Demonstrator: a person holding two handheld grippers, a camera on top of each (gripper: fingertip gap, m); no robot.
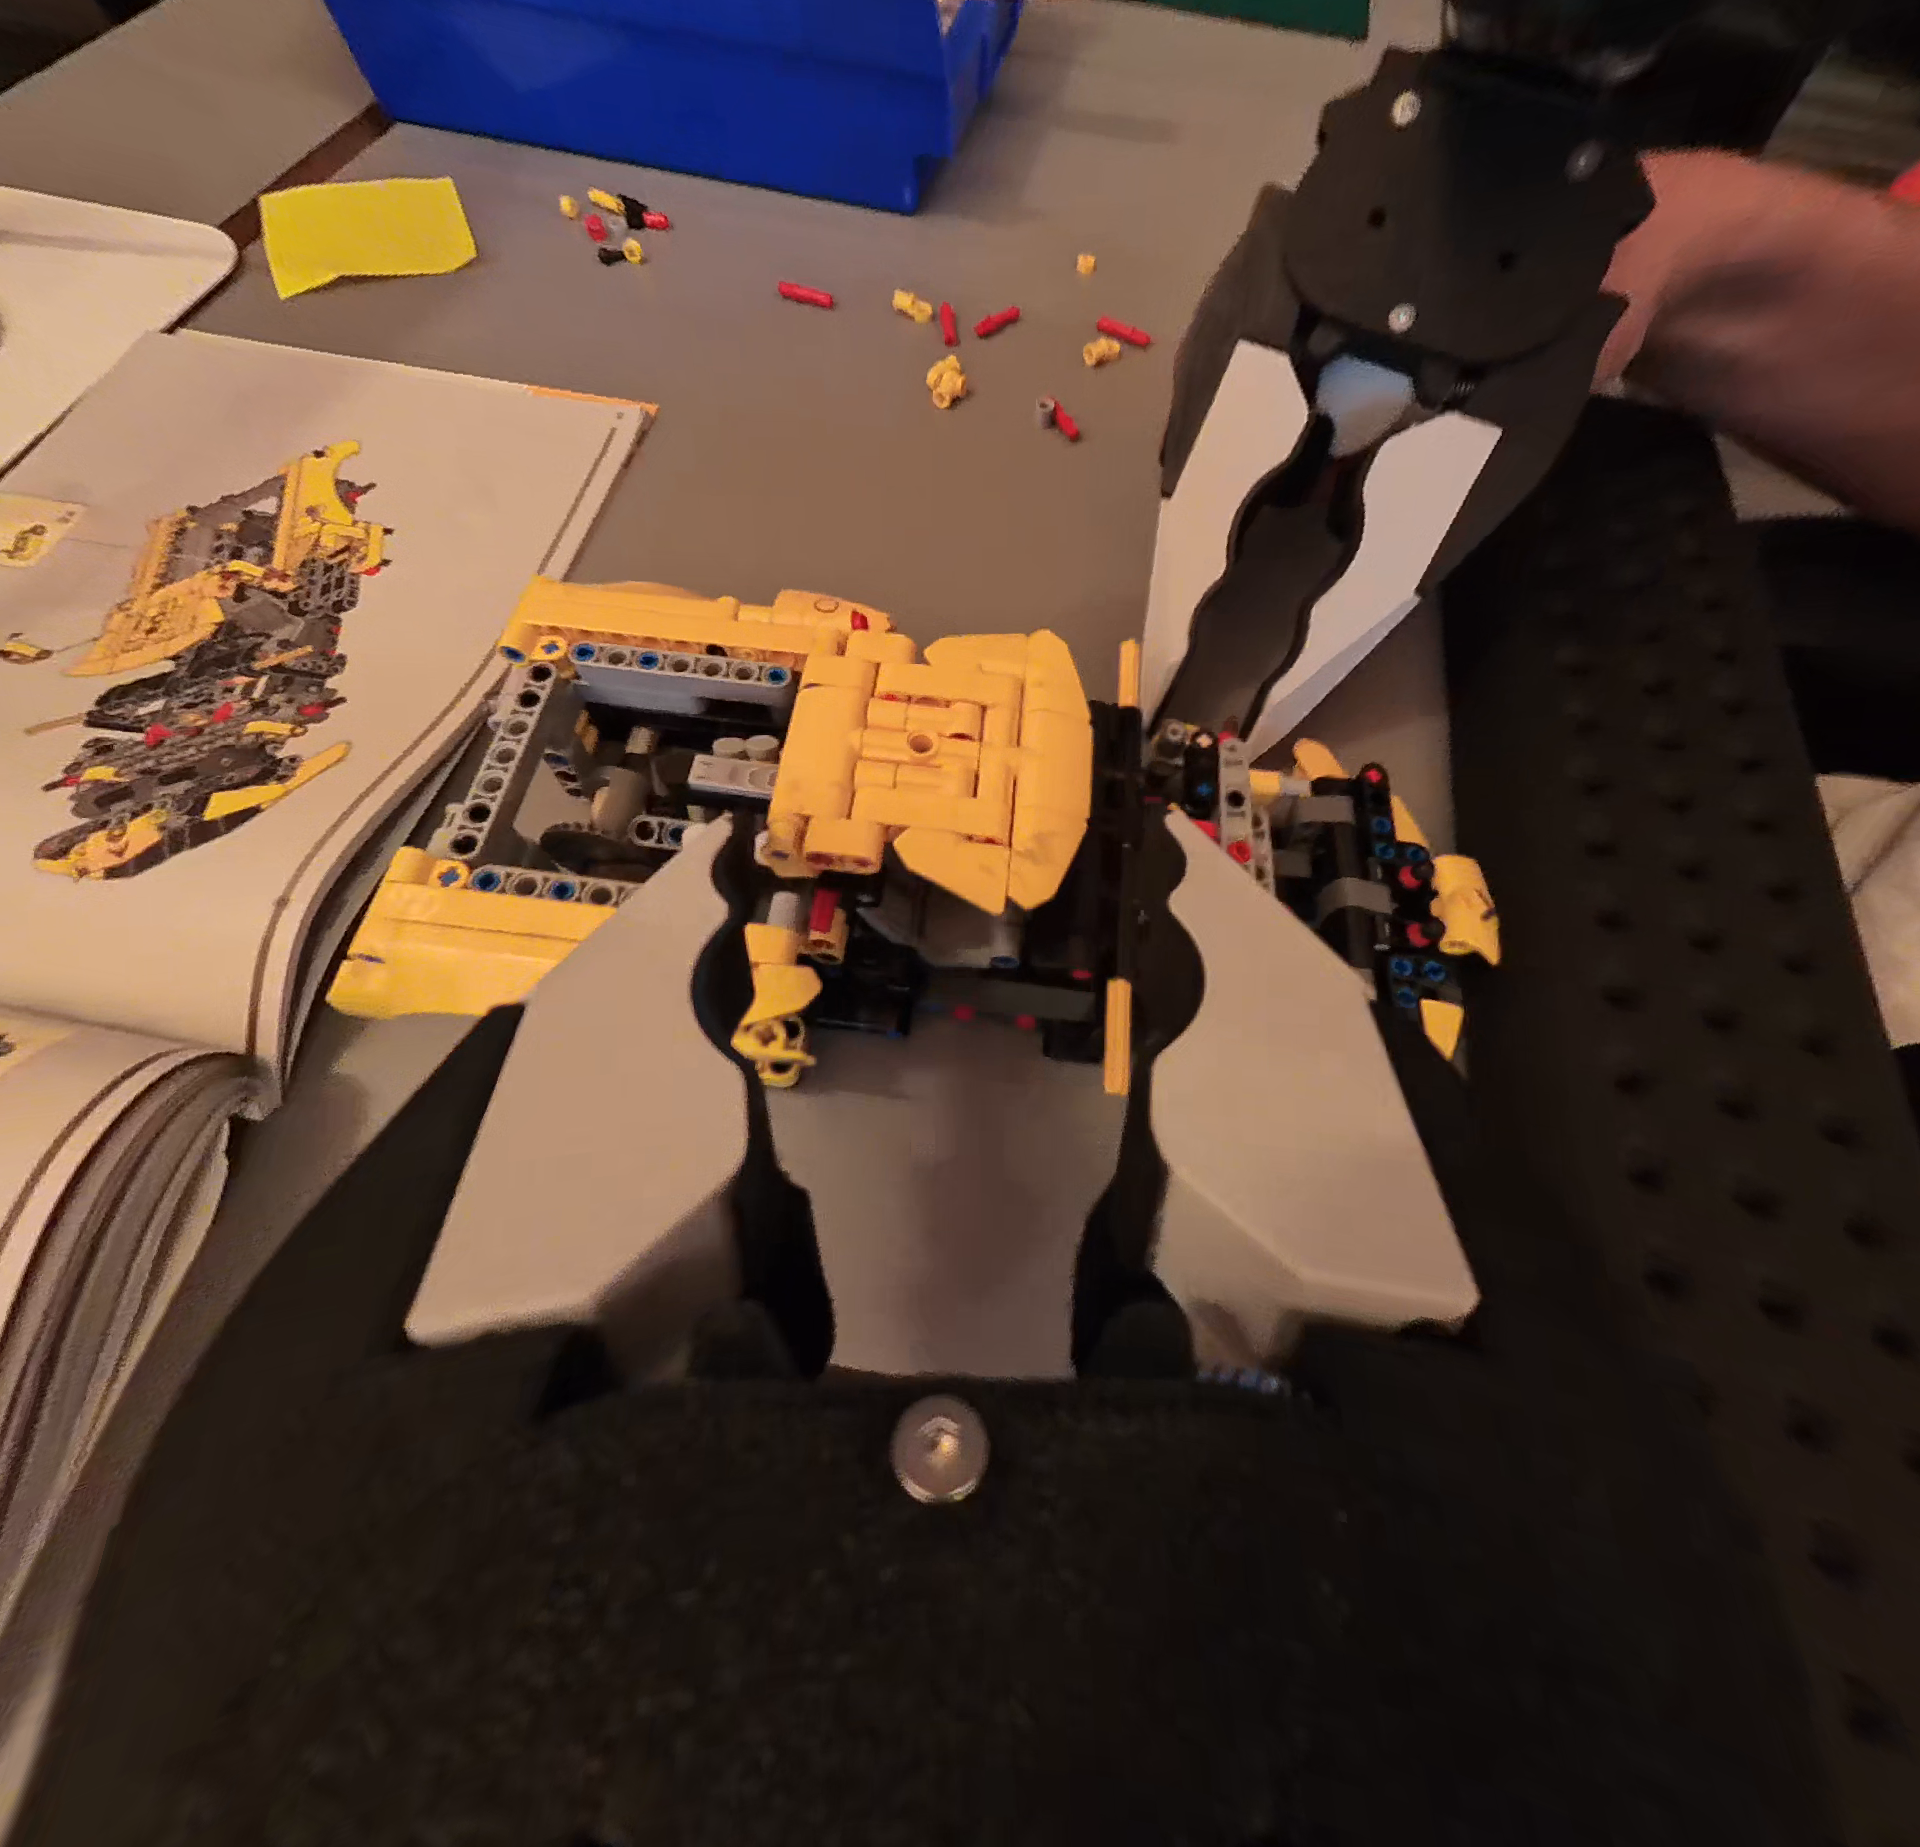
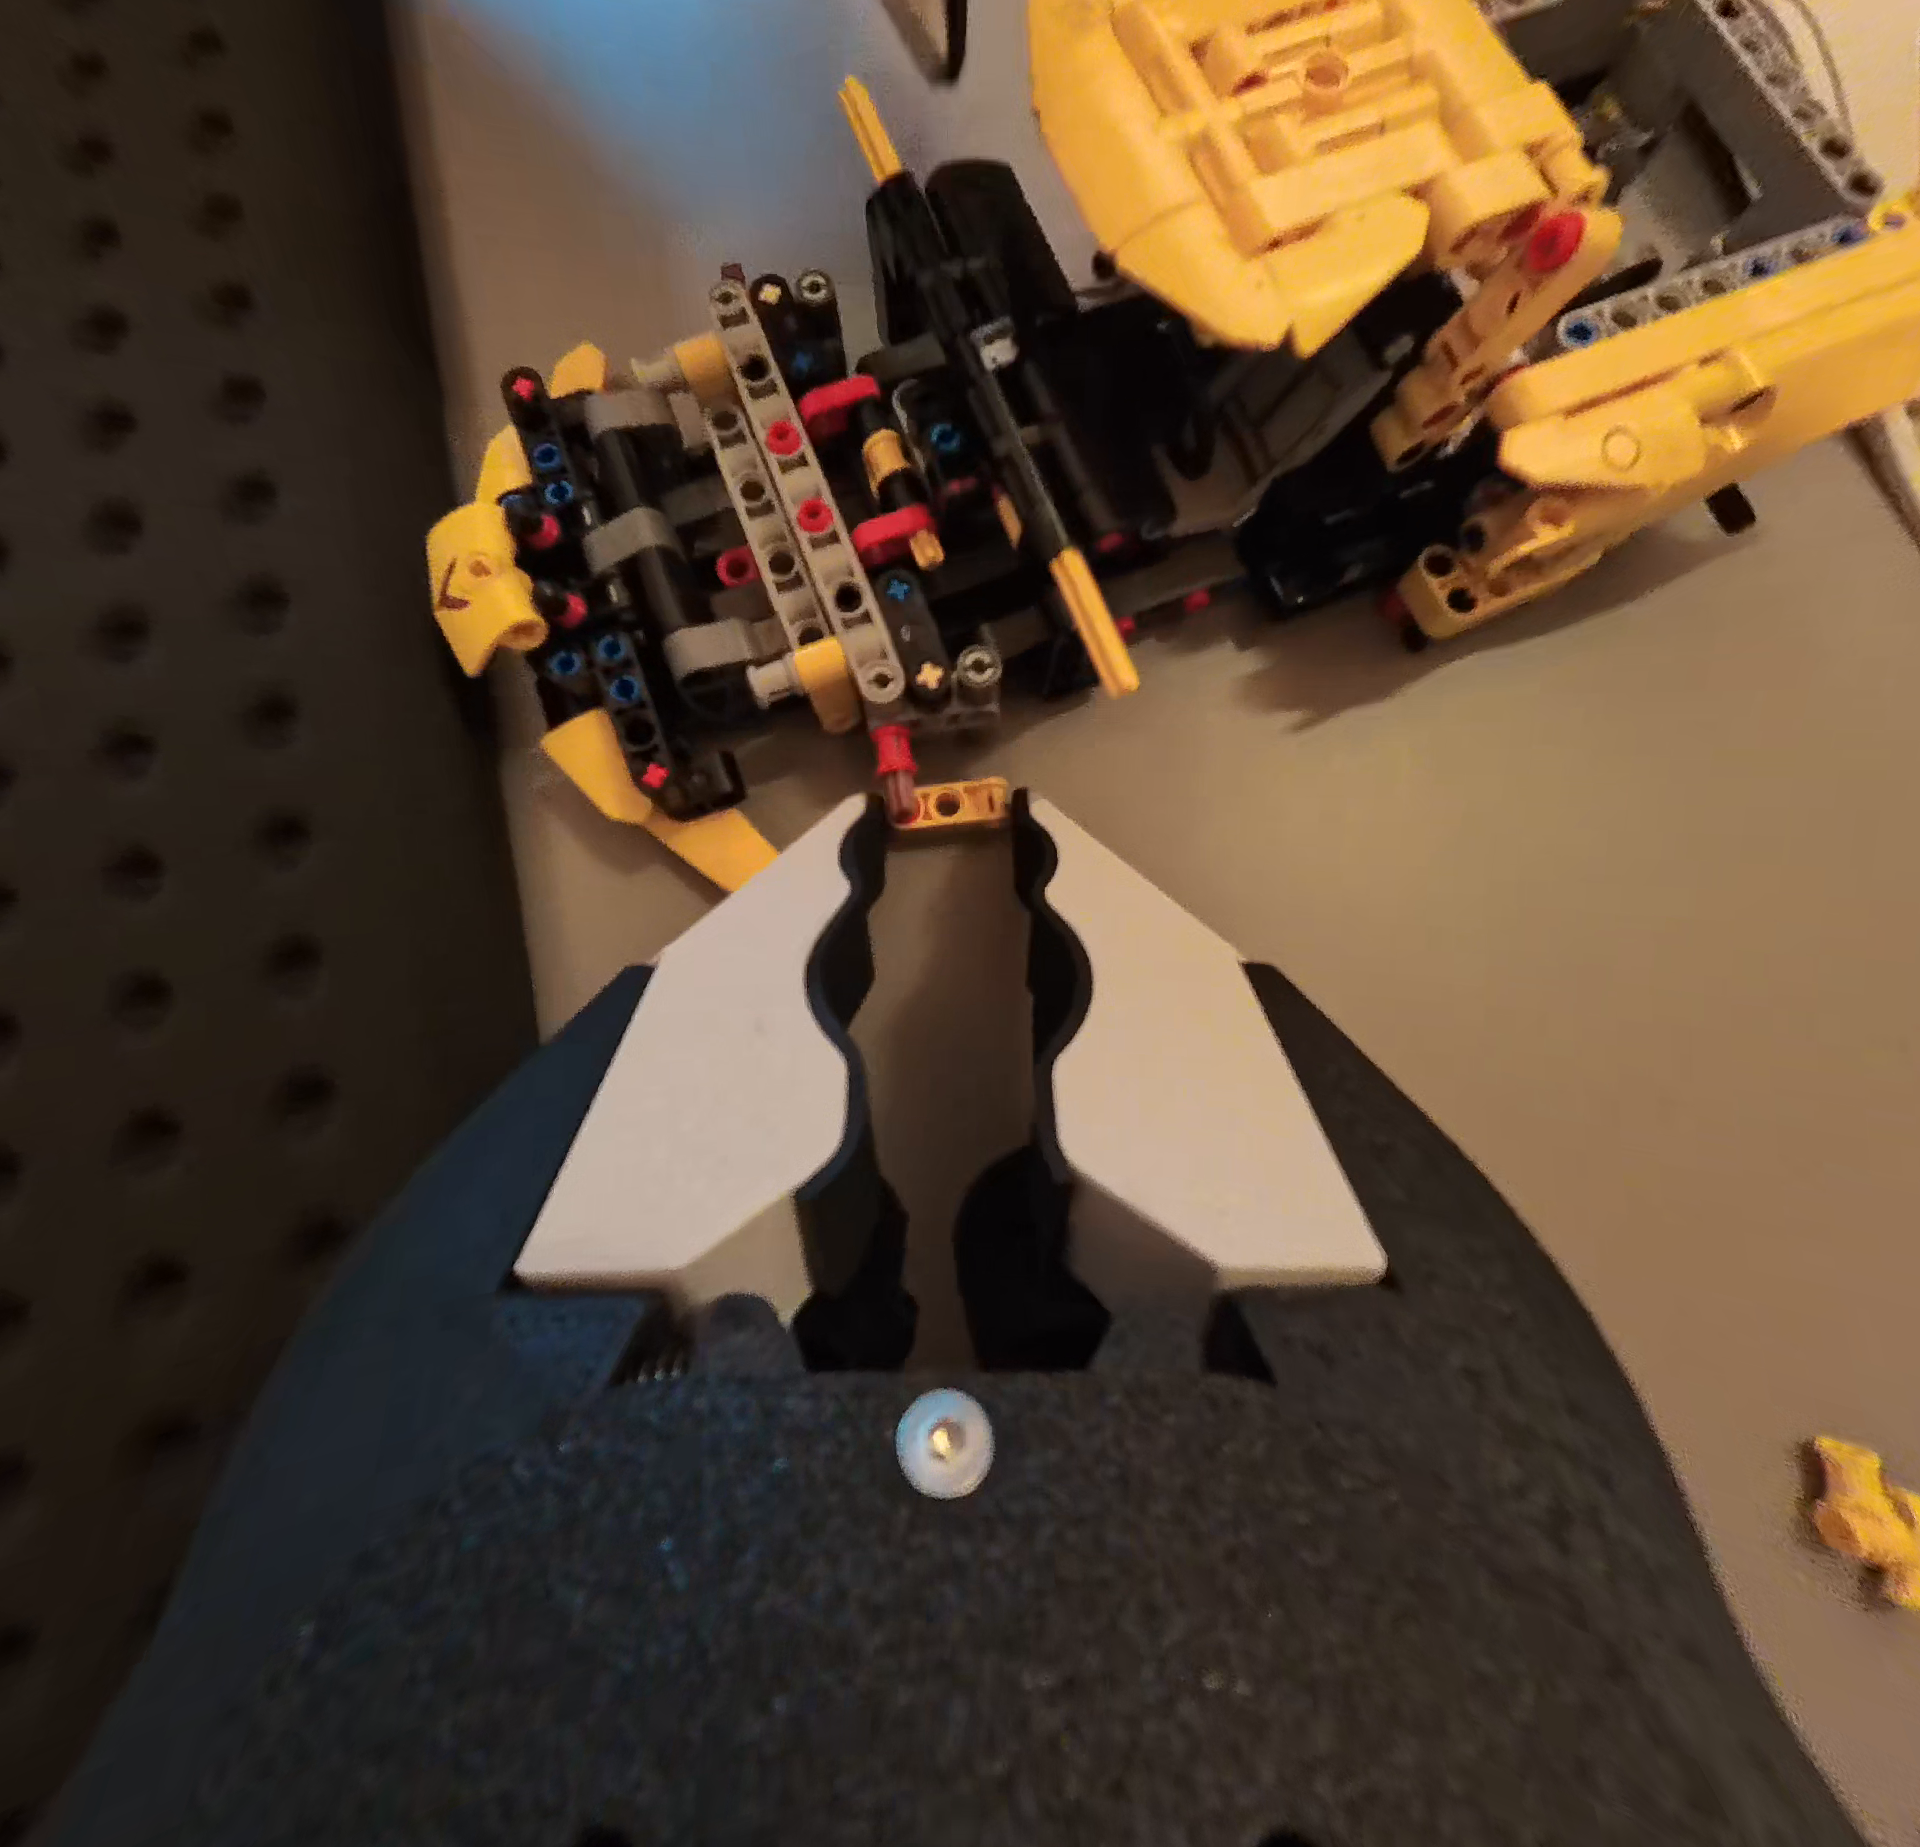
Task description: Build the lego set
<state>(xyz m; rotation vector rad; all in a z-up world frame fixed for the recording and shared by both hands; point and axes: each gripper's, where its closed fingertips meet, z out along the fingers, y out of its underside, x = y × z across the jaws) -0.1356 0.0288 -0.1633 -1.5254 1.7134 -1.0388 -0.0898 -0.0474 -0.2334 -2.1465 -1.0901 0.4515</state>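
Observation:
The yellow and black lego vehicle lies on the grey table, in front of my left gripper. That gripper is open wide, with its fingertips on either side of the model's black middle. My right gripper is shut on a small yellow holed connector. It holds the connector against a red pin that sticks out of the model's near edge. In the left wrist view the right gripper points down at the model's far right side. One left finger shows at the top of the right wrist view.
An open instruction booklet lies to the left. A blue bin and a yellow sheet are at the back. Loose red and yellow pins lie scattered behind the model. A black perforated mat is on the right, and a white box stands behind the right gripper. My hands' fingertips stand some 12 cm from each other.

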